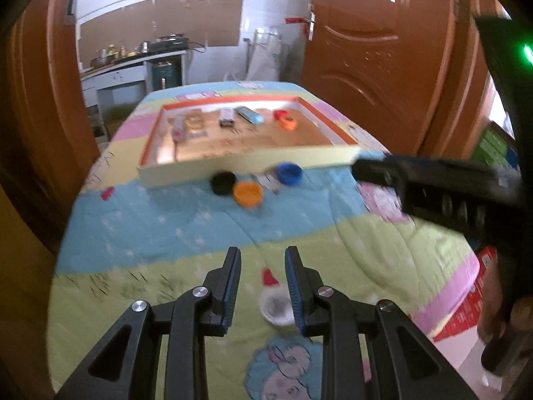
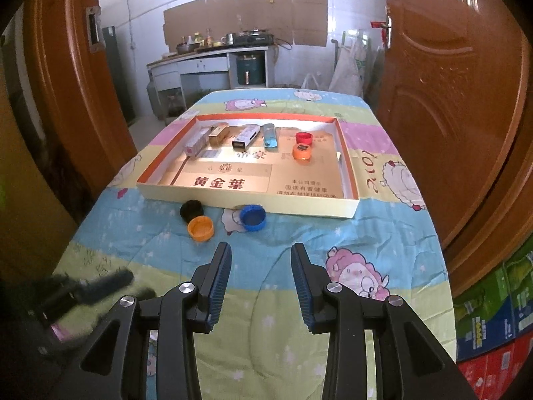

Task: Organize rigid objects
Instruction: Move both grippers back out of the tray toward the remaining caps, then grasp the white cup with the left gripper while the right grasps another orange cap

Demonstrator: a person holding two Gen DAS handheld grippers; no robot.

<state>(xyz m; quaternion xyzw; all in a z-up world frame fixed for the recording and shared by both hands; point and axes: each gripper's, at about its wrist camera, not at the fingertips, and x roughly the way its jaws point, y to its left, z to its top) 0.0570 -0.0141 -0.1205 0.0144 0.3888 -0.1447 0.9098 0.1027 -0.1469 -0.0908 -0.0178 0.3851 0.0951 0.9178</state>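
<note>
Three loose bottle caps lie on the patterned quilt [image 2: 383, 233] just in front of the near wall of the shallow tray [image 2: 346, 210]: a black cap [image 2: 191, 209] farthest left, an orange cap [image 2: 200, 228] just beside it and slightly nearer the camera, then a blue cap [image 2: 253, 217] further right, apart from the other two. All three sit open side up. Inside the tray, along the far wall from left to right: a pale pink-ended box [image 2: 196, 143], a gold box [image 2: 219, 134], a dark-ended box [image 2: 246, 136], a light blue lighter [image 2: 269, 135], then a red cap [image 2: 304, 137] with an orange cap with a dark item on top [image 2: 302, 151] just in front of it. The tray floor bears printed gold lettering. Left gripper [image 1: 263, 266] hovers over the green band of the quilt, well short of the caps, jaws parted with nothing between them; a small white round dish [image 1: 274, 310] shows on the quilt below the gap, contact not determinable. Right gripper [image 2: 261, 263] hovers above the quilt nearer the caps, jaws spread wide, also holding nothing. In the left wrist view the right gripper's body enters from the right edge, blurred, its tip near the tray's near right corner. Brown doors [image 2: 449, 100] flank the bed.
</note>
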